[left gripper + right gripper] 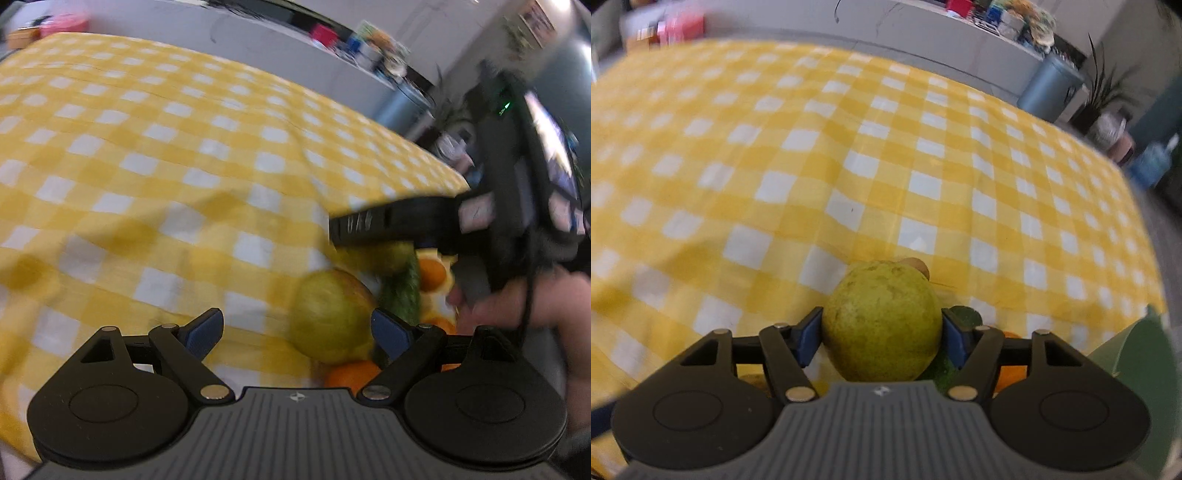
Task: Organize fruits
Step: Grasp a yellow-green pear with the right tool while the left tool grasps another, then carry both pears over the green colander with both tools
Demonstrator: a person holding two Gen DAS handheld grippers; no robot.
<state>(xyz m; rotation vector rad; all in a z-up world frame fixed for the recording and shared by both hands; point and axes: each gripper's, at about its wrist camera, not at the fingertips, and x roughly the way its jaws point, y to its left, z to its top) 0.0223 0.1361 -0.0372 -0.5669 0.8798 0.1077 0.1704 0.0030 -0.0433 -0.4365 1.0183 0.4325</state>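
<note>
Blue pads of the right gripper (882, 334) press both flanks of a green-yellow pear (882, 323), which sits clamped between them just above the checked cloth (849, 147), with an orange (1010, 369) and a dark green fruit (964, 315) crowded beneath. To lift cleanly, I would keep the squeeze gentle and rise straight, so the neighbours stay put. Alongside, the left gripper (297, 334) stands wide and empty over the same pile.

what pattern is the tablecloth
Yellow and white checks on the tablecloth, clearest in the right wrist view.
</note>
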